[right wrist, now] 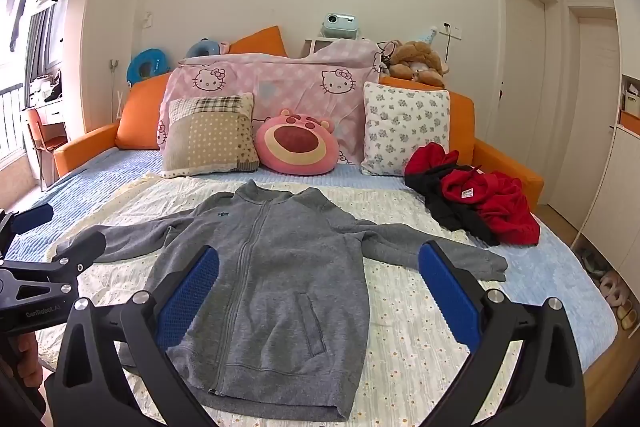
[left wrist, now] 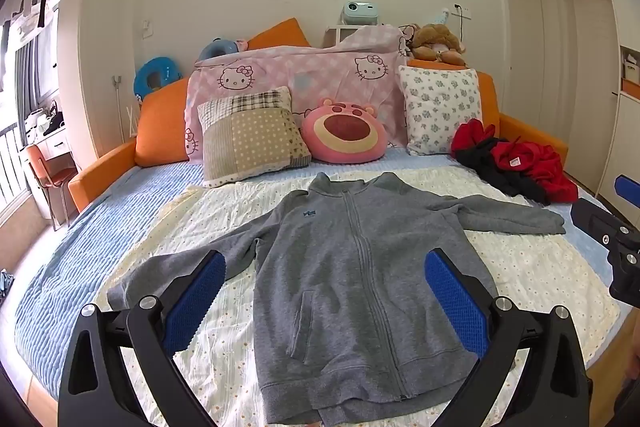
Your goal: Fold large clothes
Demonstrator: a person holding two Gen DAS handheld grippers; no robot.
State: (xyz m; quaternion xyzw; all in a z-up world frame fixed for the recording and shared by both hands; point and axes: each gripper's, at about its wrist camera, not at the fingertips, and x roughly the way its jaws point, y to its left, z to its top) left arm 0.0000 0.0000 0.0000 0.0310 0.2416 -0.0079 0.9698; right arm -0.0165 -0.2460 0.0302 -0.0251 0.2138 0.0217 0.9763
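A grey jacket (left wrist: 352, 291) lies flat on the bed (left wrist: 80, 239), front side up and zipped shut. Its collar points to the pillows and its hem is at the near edge. Both sleeves are spread out to the sides. It rests on a pale sheet (left wrist: 532, 275) with little flowers.

The left gripper (left wrist: 324, 291) is wide open. Its two blue pads (left wrist: 196, 303) stand far apart, above the jacket. One is over the left sleeve and one is over the right side of the body. Nothing is between them and they hold nothing. They do not seem to touch the cloth.

The right gripper (right wrist: 320, 291) is wide open too. One blue pad is over the left part of the jacket's body and the other is over the right sleeve. It holds nothing.

Each camera sees the other gripper at the edge of its picture. In the right view a hand (right wrist: 24, 359) holds the left gripper's handle.

A red and black pile (left wrist: 516, 163) of clothes sits on the bed past the right sleeve, well apart from the jacket's body. Pillows (left wrist: 250, 135) and a pink bear cushion (left wrist: 344, 133) lean at the head of the bed.
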